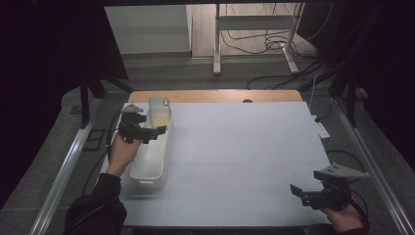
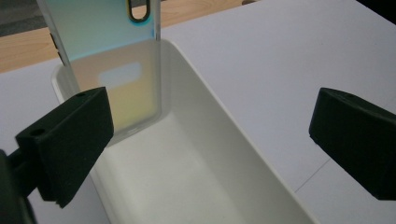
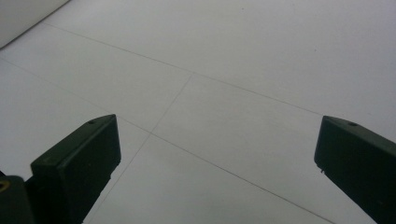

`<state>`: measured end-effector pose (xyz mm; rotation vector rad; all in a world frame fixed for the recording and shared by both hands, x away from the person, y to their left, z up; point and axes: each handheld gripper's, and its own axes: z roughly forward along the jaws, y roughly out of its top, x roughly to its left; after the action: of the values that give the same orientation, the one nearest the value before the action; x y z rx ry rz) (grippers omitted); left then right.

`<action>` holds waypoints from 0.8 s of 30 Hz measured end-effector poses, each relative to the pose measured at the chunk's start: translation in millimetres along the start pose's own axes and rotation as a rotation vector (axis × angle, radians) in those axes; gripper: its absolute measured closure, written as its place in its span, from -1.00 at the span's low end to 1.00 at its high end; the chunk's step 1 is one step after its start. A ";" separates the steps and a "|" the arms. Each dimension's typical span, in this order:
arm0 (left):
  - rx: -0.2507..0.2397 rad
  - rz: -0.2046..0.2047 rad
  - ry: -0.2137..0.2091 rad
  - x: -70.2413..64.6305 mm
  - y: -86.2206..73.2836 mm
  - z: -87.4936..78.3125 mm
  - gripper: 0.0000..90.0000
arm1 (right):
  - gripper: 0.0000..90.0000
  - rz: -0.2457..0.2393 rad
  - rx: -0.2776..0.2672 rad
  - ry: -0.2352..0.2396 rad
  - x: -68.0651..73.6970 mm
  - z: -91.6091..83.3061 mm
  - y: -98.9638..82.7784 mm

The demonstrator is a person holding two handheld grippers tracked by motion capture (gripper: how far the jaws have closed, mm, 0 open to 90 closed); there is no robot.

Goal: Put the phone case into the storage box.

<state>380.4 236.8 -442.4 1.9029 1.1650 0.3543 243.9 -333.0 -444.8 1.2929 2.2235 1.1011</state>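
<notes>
Two grippers are at work over the desk (image 1: 244,161), one at each side. Near the left edge, the left gripper (image 1: 157,131) hangs above a long white tub (image 1: 151,161) that runs along that edge toward the far left corner. Its jaws stand wide apart with nothing between them; in the left gripper view they frame the tub's hollow. At the tub's far end a phone case (image 2: 112,60) stands propped, tilted back against the end wall, its upper part with the camera cut-out rising above the rim. It has a glossy, iridescent back, so I judge it light, thin, somewhat springy and slippery on its faces. The best hold looks to be across its two long edges, above the rim where the tub wall will not block a jaw; pinching the flat faces would risk a slip, and a hard squeeze could bow it.

Across the bare middle of the desk, well apart from the tub, the right gripper (image 1: 299,193) waits near the front right corner, jaws likewise spread wide and holding nothing.
</notes>
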 end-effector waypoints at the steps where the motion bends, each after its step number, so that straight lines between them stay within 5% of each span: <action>1: -0.003 0.001 0.000 -0.6 -0.5 -0.1 -0.99 | -0.99 -0.001 0.000 0.001 0.0 0.1 0.0; 24: -0.004 0.038 -0.010 -19.4 -12.1 -16.5 -0.99 | -1.00 -0.011 0.013 0.013 1.4 1.5 1.0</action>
<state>353.0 231.7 -438.5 1.9228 1.1221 0.3673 244.6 -330.8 -444.9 1.2803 2.2481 1.0957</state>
